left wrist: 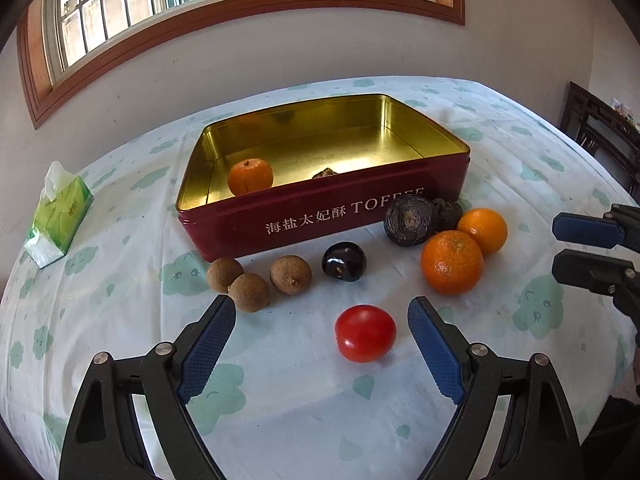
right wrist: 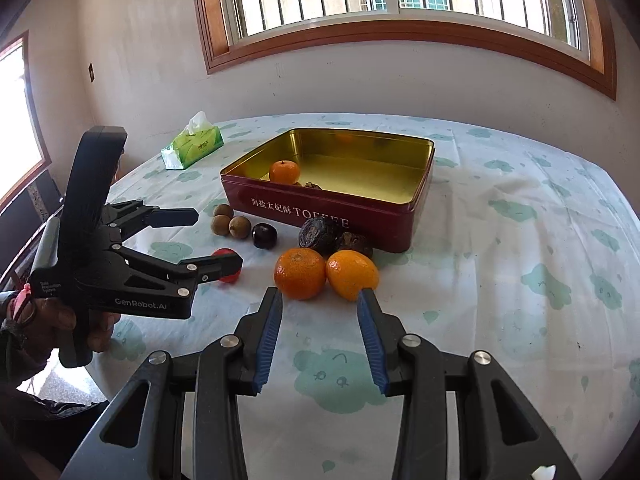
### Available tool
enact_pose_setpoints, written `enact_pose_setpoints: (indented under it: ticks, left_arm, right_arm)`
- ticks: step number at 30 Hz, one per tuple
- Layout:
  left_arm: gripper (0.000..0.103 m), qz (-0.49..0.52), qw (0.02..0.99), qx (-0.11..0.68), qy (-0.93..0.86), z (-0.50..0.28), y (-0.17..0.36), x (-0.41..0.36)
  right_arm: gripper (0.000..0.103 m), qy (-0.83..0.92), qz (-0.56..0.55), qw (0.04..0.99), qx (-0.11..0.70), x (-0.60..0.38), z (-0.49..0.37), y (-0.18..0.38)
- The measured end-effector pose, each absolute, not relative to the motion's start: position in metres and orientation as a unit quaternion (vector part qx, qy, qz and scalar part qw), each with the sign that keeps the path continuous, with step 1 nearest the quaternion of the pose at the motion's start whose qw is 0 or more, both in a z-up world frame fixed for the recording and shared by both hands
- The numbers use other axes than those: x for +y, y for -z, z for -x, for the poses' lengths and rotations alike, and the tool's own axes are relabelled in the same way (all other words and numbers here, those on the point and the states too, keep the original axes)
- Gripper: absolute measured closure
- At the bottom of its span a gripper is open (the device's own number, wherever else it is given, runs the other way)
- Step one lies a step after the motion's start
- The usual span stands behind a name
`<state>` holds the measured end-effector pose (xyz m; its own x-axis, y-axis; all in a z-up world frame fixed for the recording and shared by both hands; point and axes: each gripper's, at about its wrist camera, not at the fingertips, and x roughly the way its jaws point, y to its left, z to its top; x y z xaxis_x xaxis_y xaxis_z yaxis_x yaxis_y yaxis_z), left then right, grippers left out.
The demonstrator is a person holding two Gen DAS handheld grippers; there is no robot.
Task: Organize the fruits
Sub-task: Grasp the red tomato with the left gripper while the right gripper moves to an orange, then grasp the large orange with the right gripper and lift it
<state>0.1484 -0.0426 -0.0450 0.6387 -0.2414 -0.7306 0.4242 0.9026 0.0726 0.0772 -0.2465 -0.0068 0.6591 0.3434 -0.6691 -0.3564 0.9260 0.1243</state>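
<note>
You are lining your left hand-held gripper [left wrist: 322, 314], jaws spread and empty, around the cherry tomato [left wrist: 365, 333] on the bench [left wrist: 120, 340] before the toffee tin [left wrist: 320, 216], while your right hand-held gripper [right wrist: 319, 296] is waiting unclenched near two tangerines [right wrist: 300, 273].

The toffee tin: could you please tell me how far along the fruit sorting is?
Done: one orange and a small dark piece lie in the tin. In hand: nothing; the open left claw frames the tomato. Left: about nine fruits on the cloth.
</note>
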Motion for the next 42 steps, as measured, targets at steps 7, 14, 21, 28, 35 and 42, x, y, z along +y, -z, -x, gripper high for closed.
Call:
enact_pose_setpoints:
  ticks: [7, 14, 21, 28, 35, 42]
  left_arm:
    - [0.072, -0.094, 0.883, 0.413, 0.205, -0.155, 0.055, -0.041]
    - [0.072, -0.057, 0.894, 0.406, 0.179, -0.154, 0.051, -0.021]
    - [0.072, -0.055, 0.893, 0.406, 0.183, -0.153, 0.053, -0.021]
    - [0.071, -0.045, 0.896, 0.404, 0.179, -0.153, 0.053, -0.019]
    - [0.071, -0.031, 0.903, 0.399, 0.153, -0.154, 0.052, -0.010]
    - [0.071, -0.030, 0.908, 0.396, 0.131, -0.153, 0.052, -0.008]
  right_arm:
    - [0.065, -0.181, -0.009, 0.905, 0.385, -0.253, -0.091, 0.019]
    - [0.066, -0.165, 0.002, 0.899, 0.407, -0.252, -0.118, 0.031]
    - [0.063, -0.169, 0.012, 0.891, 0.421, -0.244, -0.141, 0.038]
    - [0.072, -0.175, 0.021, 0.883, 0.436, -0.235, -0.143, 0.047]
    - [0.072, -0.094, -0.046, 0.913, 0.395, -0.262, -0.120, 0.039]
    - [0.072, -0.075, -0.047, 0.926, 0.367, -0.266, -0.113, 0.032]
